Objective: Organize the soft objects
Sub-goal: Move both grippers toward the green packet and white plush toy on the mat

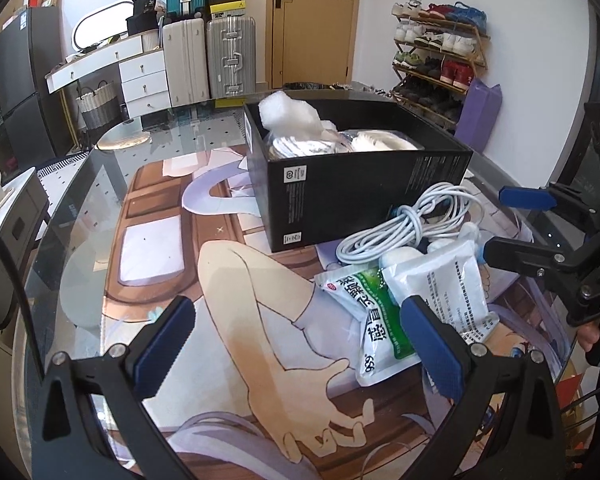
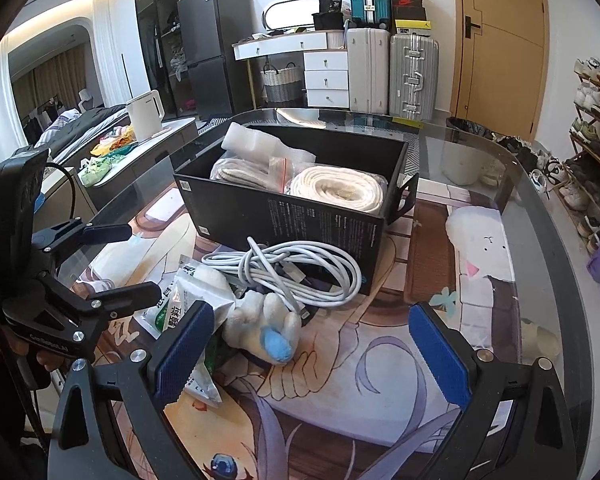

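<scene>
A black box [image 1: 340, 188] [image 2: 300, 216] stands on the table and holds white foam [image 2: 256, 142], a coiled white rope [image 2: 336, 188] and bagged items. In front of it lie a coiled white cable [image 1: 404, 228] [image 2: 288, 268], a green-and-white packet [image 1: 364, 316] [image 2: 176, 304], a white pouch [image 1: 444, 284] and a small white plush with a blue tip [image 2: 264, 328]. My left gripper [image 1: 296, 344] is open and empty, just left of the packets. My right gripper [image 2: 312, 356] is open and empty, its left finger over the packet, the plush just ahead. Each gripper shows in the other's view [image 1: 512, 224] [image 2: 132, 260].
The glass table [image 2: 540, 208] carries a printed anime mat [image 1: 228, 280]. Its round edge curves at left and right. A side counter with a kettle [image 2: 144, 116] stands left. Suitcases [image 1: 228, 56], drawers and a shoe rack [image 1: 440, 60] stand beyond the table.
</scene>
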The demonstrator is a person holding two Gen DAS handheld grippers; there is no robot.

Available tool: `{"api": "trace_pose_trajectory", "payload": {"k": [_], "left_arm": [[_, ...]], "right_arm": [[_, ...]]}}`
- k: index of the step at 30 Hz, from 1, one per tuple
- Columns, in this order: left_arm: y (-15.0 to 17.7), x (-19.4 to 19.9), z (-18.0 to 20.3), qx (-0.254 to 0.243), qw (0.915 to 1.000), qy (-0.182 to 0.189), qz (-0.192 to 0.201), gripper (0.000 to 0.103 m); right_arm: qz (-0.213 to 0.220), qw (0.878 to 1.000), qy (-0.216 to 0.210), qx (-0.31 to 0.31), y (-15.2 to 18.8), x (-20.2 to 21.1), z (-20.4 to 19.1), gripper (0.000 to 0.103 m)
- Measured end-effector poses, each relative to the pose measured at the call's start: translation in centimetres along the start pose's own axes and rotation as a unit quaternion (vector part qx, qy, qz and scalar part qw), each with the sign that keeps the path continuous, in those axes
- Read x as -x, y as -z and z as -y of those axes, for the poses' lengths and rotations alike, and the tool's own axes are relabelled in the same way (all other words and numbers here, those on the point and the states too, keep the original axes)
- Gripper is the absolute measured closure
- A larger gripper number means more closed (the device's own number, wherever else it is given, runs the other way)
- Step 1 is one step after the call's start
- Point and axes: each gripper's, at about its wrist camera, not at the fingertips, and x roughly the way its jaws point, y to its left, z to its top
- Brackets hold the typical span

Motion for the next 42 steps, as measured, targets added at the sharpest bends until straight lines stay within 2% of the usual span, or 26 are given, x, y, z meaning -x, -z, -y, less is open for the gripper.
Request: {"api": "trace_pose_trajectory", "payload": {"k": [8,22,31,39,42], "left_arm": [[0.1,-1.3,0.5,-0.01,0.9994,-0.004,-0.034,0.0],[-0.1,-1.7,1.6,-0.029,0.9985,0.009,-0.046,0.0],[-0.3,-2.6,-0.1,0.011,0.9975,-0.007,-0.069,0.0],[-0.5,-2.7,-1.9,0.028,0.9964,-0.03,-0.074,0.0],[-0.1,-2.6,-1.8,0.021,0.9968,-0.024,-0.074,0.0]], "right_arm": [[-0.004,1.0,0.005,0.001,0.3,0.0,0.4,0.004],[-0.025,1.0,0.009,-0.001,0.7,-1.2,0.7,0.004],[-0.03,0.999,0.011,0.0,0.9,-1.4,0.9,0.004],[-0.032,0.999,0.011,0.001,0.9,-1.4,0.9,0.004],[-0.033,0.999,0.011,0.002,0.9,-1.4,0.9,0.004]]}}
